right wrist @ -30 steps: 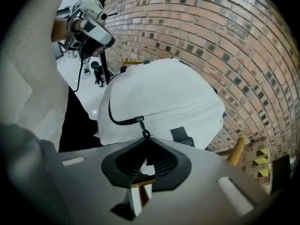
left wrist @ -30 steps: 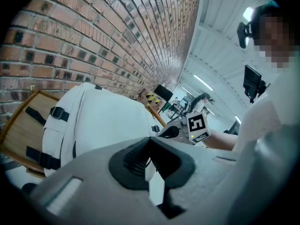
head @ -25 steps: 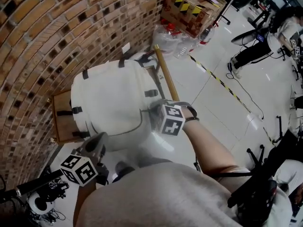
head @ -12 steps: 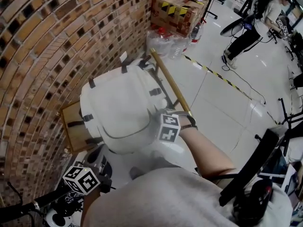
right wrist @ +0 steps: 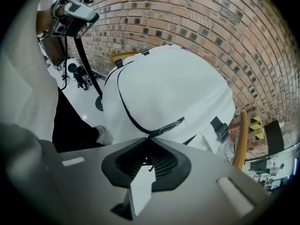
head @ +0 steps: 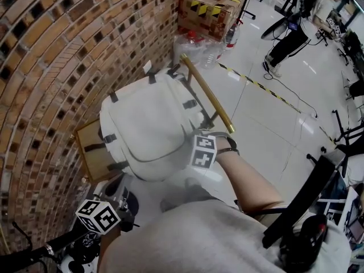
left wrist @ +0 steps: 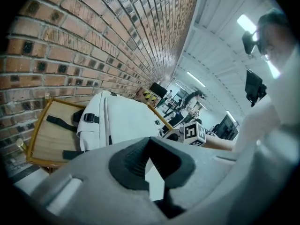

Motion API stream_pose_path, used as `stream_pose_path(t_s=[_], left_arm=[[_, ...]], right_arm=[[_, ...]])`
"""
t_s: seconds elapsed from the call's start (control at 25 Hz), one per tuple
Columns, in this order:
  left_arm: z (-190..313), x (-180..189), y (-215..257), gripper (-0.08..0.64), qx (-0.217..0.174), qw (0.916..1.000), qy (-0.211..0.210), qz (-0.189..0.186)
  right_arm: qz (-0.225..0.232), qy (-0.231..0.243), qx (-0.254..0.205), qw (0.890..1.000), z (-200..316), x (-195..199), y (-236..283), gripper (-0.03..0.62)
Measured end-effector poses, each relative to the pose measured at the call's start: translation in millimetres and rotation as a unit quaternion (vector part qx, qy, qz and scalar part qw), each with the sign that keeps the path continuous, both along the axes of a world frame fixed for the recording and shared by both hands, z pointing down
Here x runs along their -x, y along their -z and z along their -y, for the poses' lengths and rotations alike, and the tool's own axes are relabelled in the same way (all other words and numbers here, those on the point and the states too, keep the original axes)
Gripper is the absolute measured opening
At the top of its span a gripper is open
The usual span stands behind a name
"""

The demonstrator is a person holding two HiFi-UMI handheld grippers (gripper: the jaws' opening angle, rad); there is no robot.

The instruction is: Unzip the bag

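Along the frame's left, a brick wall (head: 45, 67) bounds the scene; open floor (head: 267, 124) lies to the right. White bag (head: 151, 124) lies centre on a wooden frame (head: 91, 147) against the wall. Right claw (right wrist: 150, 142) at the bag's lower right edge, narrow, pinching the zipper pull (right wrist: 161, 129). Left claw (left wrist: 150, 142) lower left, apart from the bag, closed, empty.

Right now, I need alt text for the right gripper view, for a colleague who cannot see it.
The right gripper has its jaws closed on the dark zipper pull of a white backpack. The zipper curves away up the left of the bag's front. A brick wall stands behind.
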State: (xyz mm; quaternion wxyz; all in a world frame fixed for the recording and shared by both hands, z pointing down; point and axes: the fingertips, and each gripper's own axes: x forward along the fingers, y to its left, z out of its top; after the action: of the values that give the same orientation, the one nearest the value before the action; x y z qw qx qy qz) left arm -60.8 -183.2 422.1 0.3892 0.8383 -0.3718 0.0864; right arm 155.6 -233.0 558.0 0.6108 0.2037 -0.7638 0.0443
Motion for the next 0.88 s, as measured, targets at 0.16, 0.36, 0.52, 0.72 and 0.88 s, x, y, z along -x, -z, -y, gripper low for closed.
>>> stream_pose_path(t_s=[0.16, 0.36, 0.52, 0.72, 0.88], left_arm=[[-5.4, 4.0, -2.4, 0.002, -0.001, 1.0000, -0.010, 0.000], [-14.8, 9.4, -5.6, 0.002, 0.000, 0.9998, -0.022, 0.001], [-24.3, 15.1, -7.2, 0.002, 0.003, 0.9995, -0.031, 0.004], [-34.7, 25.1, -12.9, 0.002, 0.008, 0.9993, -0.035, 0.006], [-41.2, 29.9, -17.5, 0.002, 0.011, 0.9990, -0.043, 0.003]], right_arm=[[-0.001, -0.017, -0.003, 1.000, -8.2, 2.9, -5.1, 0.026], [-0.003, -0.040, -0.004, 0.999, -16.9, 3.4, -11.8, 0.026], [-0.001, -0.062, -0.009, 0.998, -21.6, 2.6, -16.2, 0.026], [0.005, -0.087, -0.018, 0.996, -24.1, 6.5, -17.1, 0.026], [0.002, -0.106, -0.028, 0.994, -27.7, 8.0, -17.9, 0.026]])
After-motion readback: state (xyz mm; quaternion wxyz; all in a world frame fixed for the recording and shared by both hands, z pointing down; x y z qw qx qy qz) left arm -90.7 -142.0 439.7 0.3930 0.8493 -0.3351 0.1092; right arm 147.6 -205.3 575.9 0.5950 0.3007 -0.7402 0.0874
